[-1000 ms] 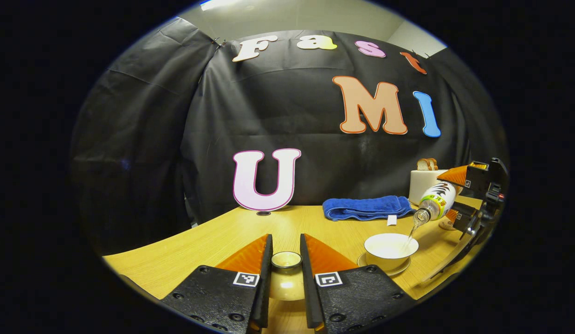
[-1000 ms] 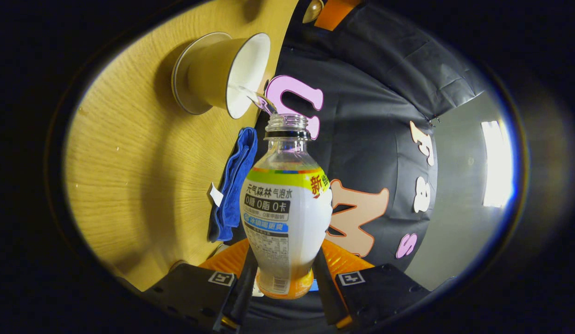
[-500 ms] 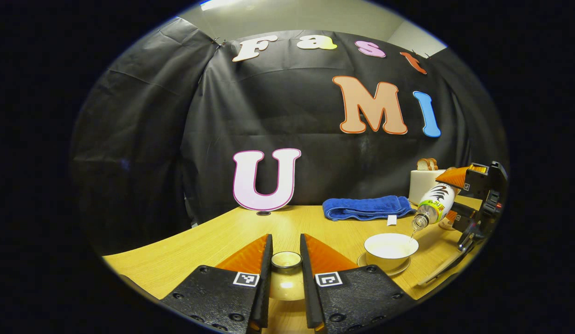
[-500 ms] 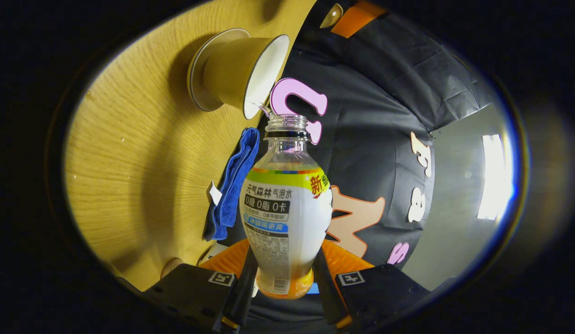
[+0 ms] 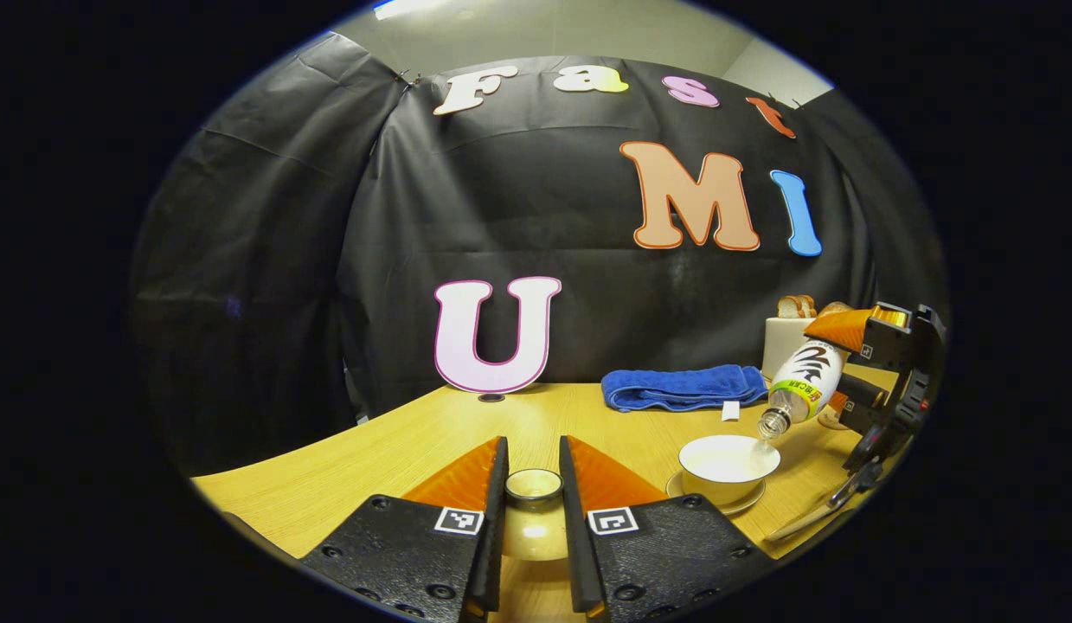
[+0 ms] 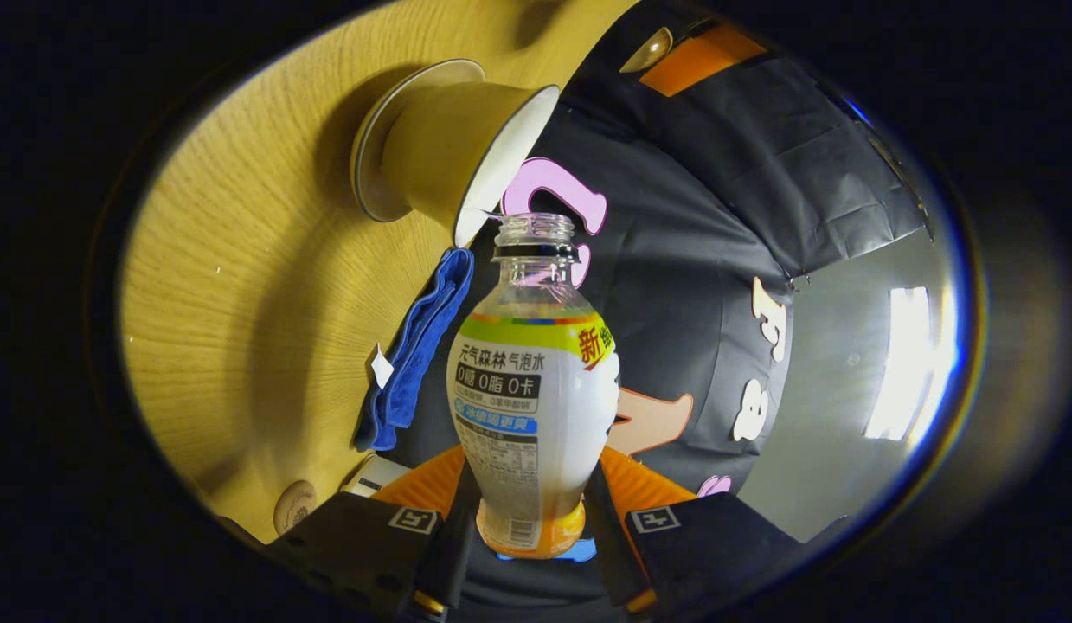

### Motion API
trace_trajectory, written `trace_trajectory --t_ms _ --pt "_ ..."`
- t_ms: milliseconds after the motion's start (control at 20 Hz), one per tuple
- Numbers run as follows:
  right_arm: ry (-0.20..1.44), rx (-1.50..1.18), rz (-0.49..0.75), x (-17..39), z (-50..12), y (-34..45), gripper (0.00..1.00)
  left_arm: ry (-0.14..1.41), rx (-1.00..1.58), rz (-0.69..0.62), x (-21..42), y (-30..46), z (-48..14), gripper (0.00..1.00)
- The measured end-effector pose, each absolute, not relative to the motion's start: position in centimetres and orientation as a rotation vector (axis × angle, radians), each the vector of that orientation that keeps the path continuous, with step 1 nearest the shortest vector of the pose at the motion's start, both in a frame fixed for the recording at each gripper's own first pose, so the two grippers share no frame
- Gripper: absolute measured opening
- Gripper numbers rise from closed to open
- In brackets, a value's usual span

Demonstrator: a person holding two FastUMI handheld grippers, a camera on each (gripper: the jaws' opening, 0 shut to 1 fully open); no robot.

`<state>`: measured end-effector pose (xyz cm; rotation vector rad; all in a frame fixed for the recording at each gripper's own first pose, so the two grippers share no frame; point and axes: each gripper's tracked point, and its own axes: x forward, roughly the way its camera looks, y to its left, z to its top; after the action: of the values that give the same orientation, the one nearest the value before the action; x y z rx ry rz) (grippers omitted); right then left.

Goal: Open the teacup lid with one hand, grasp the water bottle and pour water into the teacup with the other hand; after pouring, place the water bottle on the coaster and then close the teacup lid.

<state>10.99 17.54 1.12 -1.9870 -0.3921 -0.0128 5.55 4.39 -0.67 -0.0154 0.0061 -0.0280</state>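
A white-lined beige teacup (image 5: 728, 457) stands uncovered on its saucer (image 5: 717, 502) at the right of the wooden table (image 5: 397, 450). Its beige lid (image 5: 533, 486) sits between the fingers of my left gripper (image 5: 533, 445), which is shut on the lid's knob low over the table. My right gripper (image 6: 536, 472) is shut on the base of a labelled water bottle (image 6: 536, 389). The bottle (image 5: 802, 381) is tipped mouth-down, its open neck at the teacup's (image 6: 453, 147) rim. I see no stream at the mouth. A round brown coaster (image 6: 295, 506) lies on the table near the right gripper.
A folded blue towel (image 5: 681, 387) lies along the back of the table behind the cup. A white box with bread on top (image 5: 788, 337) stands at the back right. The black cloth wall closes the far side.
The bottle has tilted more steeply and its mouth has dropped closer to the cup's rim. The water stream seen a second ago has thinned away. The left gripper and lid have not moved.
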Motion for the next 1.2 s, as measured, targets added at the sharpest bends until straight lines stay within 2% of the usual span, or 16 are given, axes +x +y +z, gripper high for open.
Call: trace_trajectory --t_ms 250,500,800,950,1000,1050,1100,1200 --pt "-0.45 -2.022 -0.031 10.3 1.1 18.1 0.64 0.006 -0.015 -0.028 5.6 4.4 -0.7 0.29" --pt "-0.385 -1.945 0.002 10.8 0.7 17.7 0.66 0.006 -0.015 -0.028 5.6 4.4 -0.7 0.29" --pt "-0.146 -1.584 0.106 11.7 -0.4 16.3 0.64 0.006 -0.015 -0.028 5.6 4.4 -0.7 0.29" --pt "0.003 -1.288 0.182 11.1 -1.0 15.7 0.63 0.006 -0.015 -0.028 5.6 4.4 -0.7 0.29" --pt "0.051 -1.174 0.204 11.1 -1.2 15.6 0.66 0.006 -0.015 -0.028 5.6 4.4 -0.7 0.29" --pt "0.085 -1.075 0.213 11.1 -0.9 15.5 0.69 0.006 -0.015 -0.028 5.6 4.4 -0.7 0.29" --pt "0.107 -0.991 0.219 11.3 -0.5 15.3 0.64 0.006 -0.015 -0.028 5.6 4.4 -0.7 0.29" --pt "0.138 -0.838 0.217 12.3 0.2 14.6 0.67 0.006 -0.015 -0.028 5.6 4.4 -0.7 0.29"
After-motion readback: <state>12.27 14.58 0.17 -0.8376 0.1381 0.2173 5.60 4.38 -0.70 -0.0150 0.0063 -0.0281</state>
